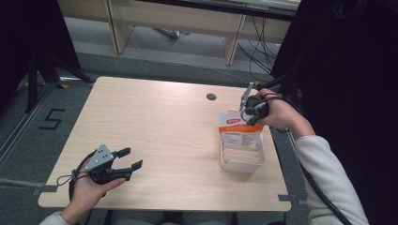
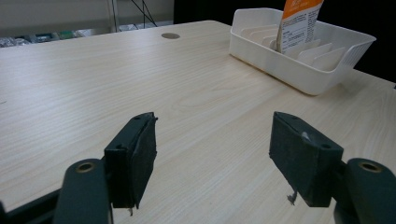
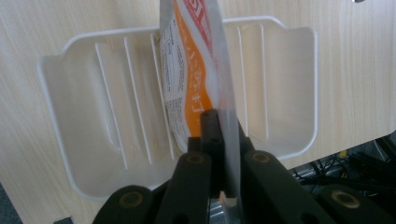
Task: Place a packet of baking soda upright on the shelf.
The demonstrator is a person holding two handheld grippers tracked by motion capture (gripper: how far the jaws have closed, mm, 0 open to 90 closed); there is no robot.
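pouch [image 3: 196,70], orange and white, hangs over the white slotted tray [image 1: 241,161] at the right of the high view, its lower edge down among the dividers. counter [image 1: 159,136] bare around it. right tool [image 3: 223,140] is clamped on the pouch's top edge, a thin pinch on slick film. risks, as i judge: the floppy pouch could buckle on a divider [image 3: 156,93] and straddle two slots, or drag the light tray sideways toward the near counter edge. left tool [image 2: 212,154], jaws apart at lower left, braces nothing.
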